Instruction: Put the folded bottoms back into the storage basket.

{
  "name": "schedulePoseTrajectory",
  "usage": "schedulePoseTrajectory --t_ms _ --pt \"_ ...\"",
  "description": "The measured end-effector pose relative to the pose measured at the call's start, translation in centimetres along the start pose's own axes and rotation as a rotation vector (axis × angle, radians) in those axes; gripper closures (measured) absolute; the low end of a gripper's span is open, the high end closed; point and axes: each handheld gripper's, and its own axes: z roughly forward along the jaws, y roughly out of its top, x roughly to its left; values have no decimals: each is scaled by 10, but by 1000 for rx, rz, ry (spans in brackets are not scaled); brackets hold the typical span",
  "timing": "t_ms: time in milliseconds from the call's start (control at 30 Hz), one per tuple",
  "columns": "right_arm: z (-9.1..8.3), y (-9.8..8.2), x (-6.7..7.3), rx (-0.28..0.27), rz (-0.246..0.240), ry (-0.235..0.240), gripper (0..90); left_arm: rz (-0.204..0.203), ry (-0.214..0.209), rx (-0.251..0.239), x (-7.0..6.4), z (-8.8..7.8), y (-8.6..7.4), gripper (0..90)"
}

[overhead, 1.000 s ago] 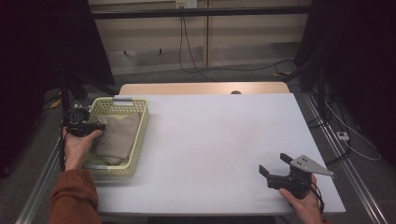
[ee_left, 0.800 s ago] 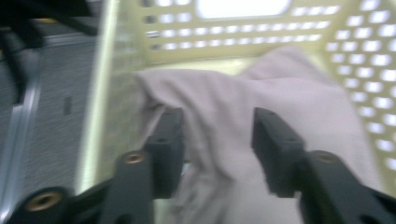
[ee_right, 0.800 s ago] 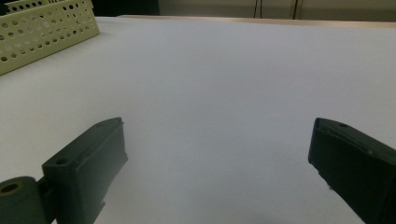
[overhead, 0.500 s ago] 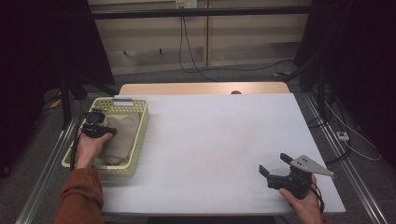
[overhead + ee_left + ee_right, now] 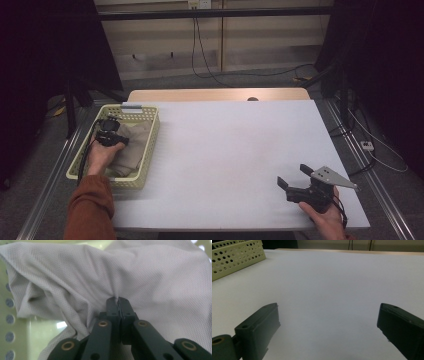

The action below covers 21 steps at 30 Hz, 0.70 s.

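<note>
left gripper [image 5: 114,139] down in the yellow basket [image 5: 146,159], jaws just closed and pinching a fold of the beige mesh cloth [image 5: 150,282], cloth bunched around and ahead of its tips, right gripper [image 5: 296,176] low over the white table [image 5: 230,150], jaws wide apart, nothing between them, basket far off to its left
</note>
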Motion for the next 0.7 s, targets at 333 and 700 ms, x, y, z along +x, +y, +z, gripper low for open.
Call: schedulePoseTrajectory --t_ms 333,700 --pt "0 0 0 -2 -1 0 37 13 -35 101 -1 -13 -9 892" --pt "1 0 0 2 -4 -3 37 -14 -19 13 6 -26 -11 873"
